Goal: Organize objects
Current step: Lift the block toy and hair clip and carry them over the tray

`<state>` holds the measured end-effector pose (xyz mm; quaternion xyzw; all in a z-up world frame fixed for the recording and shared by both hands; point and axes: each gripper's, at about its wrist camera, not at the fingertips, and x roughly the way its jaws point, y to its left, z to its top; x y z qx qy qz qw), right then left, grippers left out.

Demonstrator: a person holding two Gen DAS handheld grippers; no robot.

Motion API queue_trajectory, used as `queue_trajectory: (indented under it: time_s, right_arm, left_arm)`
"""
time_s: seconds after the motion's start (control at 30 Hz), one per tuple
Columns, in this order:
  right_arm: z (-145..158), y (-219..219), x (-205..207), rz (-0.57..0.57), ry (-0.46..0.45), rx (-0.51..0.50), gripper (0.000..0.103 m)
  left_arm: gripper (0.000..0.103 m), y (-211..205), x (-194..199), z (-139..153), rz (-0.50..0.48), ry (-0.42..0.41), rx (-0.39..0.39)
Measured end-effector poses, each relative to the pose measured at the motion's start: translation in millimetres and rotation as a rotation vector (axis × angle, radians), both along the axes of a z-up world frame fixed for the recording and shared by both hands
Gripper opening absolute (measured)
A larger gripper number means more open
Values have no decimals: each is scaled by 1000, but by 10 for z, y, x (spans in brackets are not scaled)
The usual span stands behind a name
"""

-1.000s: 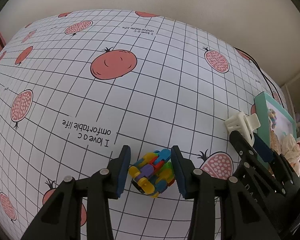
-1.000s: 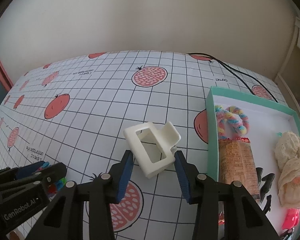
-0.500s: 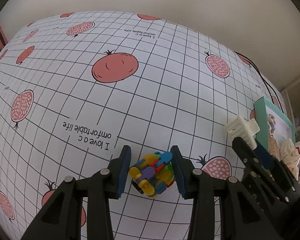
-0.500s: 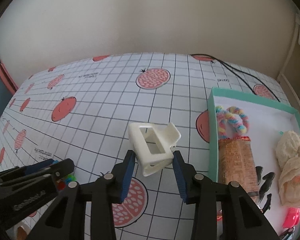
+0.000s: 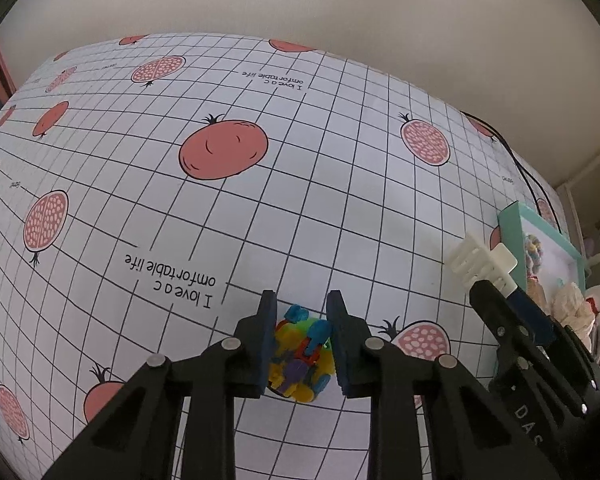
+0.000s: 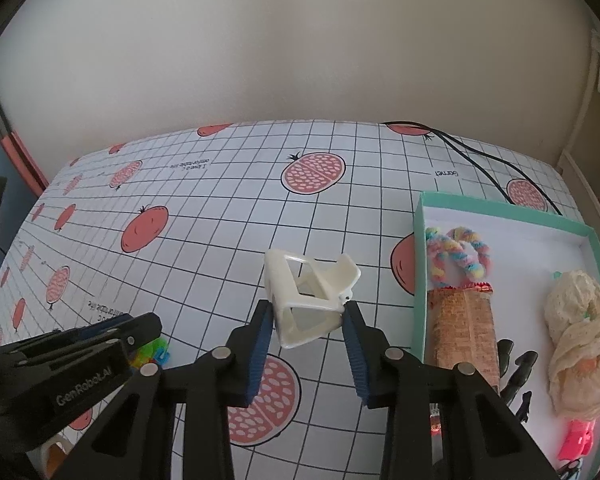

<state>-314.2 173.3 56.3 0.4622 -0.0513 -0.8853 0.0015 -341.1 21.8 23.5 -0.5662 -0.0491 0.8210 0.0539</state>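
Multicoloured plastic interlocking-piece toy ball (image 5: 302,354) sits between the blue pads of the left tongs (image 5: 301,340), both pads pressed on it, low over the white grid-print cloth with red pomegranates covering the counter (image 5: 260,208). Cloth print reads "I love a c omfortable life", upside down in the left wrist view; "Garnet" near the far right edge in the right wrist view. Left tongs' black side reads "GenRobot.AI" in the right wrist view. Left tongs point forward and slightly down.

White plastic claw hair clip (image 6: 310,296) is clamped by its lower frame in the right tongs (image 6: 309,322), lifted off the cloth, tilted. Right tongs' body shows "DAS" in the left wrist view.

Teal-rimmed white cardboard box (image 6: 420,264) just right of the clip holds a pastel rainbow fuzzy scrunchie (image 6: 458,254), brown snack packet (image 6: 462,328), cream lace fabric bundle (image 6: 580,336), pink clip (image 6: 578,440).
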Motion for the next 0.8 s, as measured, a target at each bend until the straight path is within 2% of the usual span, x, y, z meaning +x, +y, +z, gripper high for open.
queue_trajectory:
  time_s: [0.1, 0.2, 0.23, 0.8]
  right_arm:
    - [18, 14, 6, -2, 3, -6, 38]
    - [24, 20, 5, -3, 4, -9, 38]
    - [23, 21, 6, -3, 3, -11, 38]
    - [34, 21, 5, -2, 5, -19, 38]
  left_arm:
    - [26, -10, 31, 19, -3, 2, -4]
    - [16, 5, 27, 10, -8, 2, -8]
    - [9, 17, 20, 0, -9, 1, -9]
    - [8, 15, 12, 77, -12, 18, 12]
